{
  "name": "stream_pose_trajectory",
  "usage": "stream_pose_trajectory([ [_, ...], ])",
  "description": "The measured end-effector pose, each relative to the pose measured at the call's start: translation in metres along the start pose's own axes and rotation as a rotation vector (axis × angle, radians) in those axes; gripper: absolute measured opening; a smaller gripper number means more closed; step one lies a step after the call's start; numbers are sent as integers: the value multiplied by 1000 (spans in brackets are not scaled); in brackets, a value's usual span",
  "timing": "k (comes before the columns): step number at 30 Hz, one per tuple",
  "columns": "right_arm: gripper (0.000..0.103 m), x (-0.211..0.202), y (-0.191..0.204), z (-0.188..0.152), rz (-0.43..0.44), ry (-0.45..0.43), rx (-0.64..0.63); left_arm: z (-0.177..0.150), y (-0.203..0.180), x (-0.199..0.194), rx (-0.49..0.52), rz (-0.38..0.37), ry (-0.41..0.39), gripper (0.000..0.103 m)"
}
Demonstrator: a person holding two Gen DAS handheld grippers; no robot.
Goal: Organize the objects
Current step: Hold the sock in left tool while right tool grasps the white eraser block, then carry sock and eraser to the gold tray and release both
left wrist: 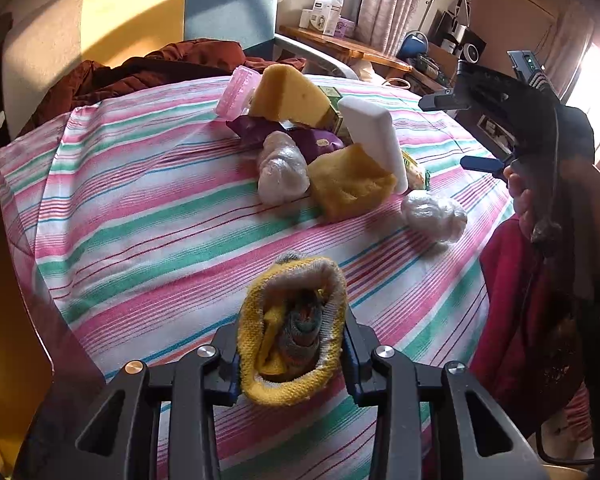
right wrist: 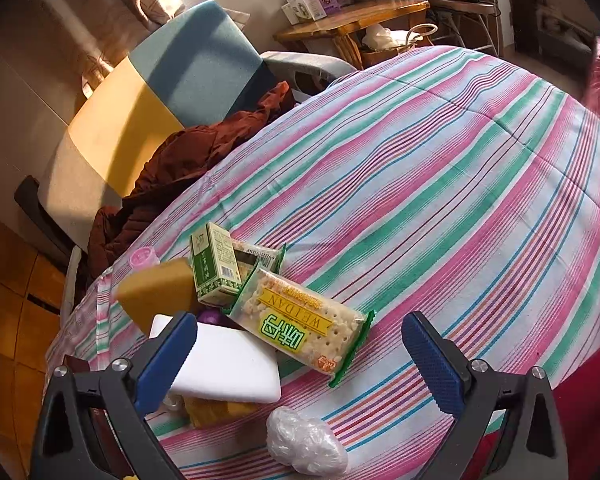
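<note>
Socks [left wrist: 292, 332], rolled in a yellow bundle, are pinched in the left hand-held gripper [left wrist: 290, 354] above the striped bed [left wrist: 140, 208]. They're squishy, so could slip out. Right hand-held gripper [right wrist: 300, 354] hangs wide open, empty, and could nudge the leaning white block [right wrist: 228, 368] off the pile.

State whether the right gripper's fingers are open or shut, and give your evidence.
Open. In the right wrist view the right gripper has its blue-padded fingers spread wide apart, holding nothing; the cracker packet lies between them on the bedspread.

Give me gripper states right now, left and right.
Left gripper: shut on the yellow sock bundle.
Right gripper: open, fingers wide apart, holding nothing, above the pile on the striped bedcover.
</note>
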State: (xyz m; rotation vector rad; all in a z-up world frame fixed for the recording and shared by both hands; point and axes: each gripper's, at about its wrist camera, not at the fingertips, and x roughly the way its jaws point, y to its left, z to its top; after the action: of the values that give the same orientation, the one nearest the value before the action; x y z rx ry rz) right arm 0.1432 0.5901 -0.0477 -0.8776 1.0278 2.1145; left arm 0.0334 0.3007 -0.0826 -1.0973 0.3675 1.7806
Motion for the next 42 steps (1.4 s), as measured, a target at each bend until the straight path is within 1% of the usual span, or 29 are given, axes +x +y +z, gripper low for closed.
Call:
stream_pose_trajectory([
  [9,103,5,-2,-1,-15,24,9,2,0,6,-17,-16,5,37],
  [11,103,3,0,-2,4,28,1,4,2,8,-31,-26,7,37],
  [14,103,1,22,-6,57,15,-108,4,3,9,-35,-37,7,37],
  [15,103,1,28,-8,60,17,-141,4,4,9,-39,-42,5,37],
  [17,103,2,42,-13,34,14,-212,3,5,10,-41,-49,6,38],
  [18,103,0,44,-14,31,3,-230,4,6,10,-47,-53,6,38],
  [20,103,-14,53,-18,66,-55,-277,4,7,11,-51,-59,7,38],
  [21,103,-19,57,-21,81,-70,-302,5,7,12,-51,-62,7,38],
  [22,102,-23,67,-27,89,-90,-360,5,7,12,-52,-64,7,38],
  [23,101,-24,77,-33,76,-100,-418,5,7,12,-50,-66,7,38],
  [24,99,-21,88,-38,56,-100,-477,4,7,12,-48,-66,5,38],
  [25,93,-16,95,-44,36,-90,-518,4,7,12,-48,-67,5,38],
  [27,85,-1,105,-52,-7,-39,-587,5,8,13,-50,-70,7,38],
  [28,77,7,110,-55,-38,-17,-620,5,8,13,-53,-72,7,39],
  [29,68,13,113,-57,-62,-11,-646,6,9,14,-56,-74,9,39],
  [30,61,17,113,-58,-82,-7,-662,6,8,14,-52,-72,9,39],
  [31,42,25,115,-60,-124,3,-683,6,8,13,-50,-71,8,39],
  [32,28,29,114,-60,-136,11,-694,5,8,13,-50,-71,7,38],
  [34,26,27,110,-57,-136,-6,-695,5,7,12,-54,-73,8,37],
  [36,23,19,105,-52,-107,-31,-662,6,6,9,-57,-74,4,36],
  [40,23,3,99,-43,-51,-78,-596,6,3,-7,-50,-55,-22,36],
  [42,23,-11,96,-41,-18,-106,-556,6,3,-18,-47,-46,-38,36],
])
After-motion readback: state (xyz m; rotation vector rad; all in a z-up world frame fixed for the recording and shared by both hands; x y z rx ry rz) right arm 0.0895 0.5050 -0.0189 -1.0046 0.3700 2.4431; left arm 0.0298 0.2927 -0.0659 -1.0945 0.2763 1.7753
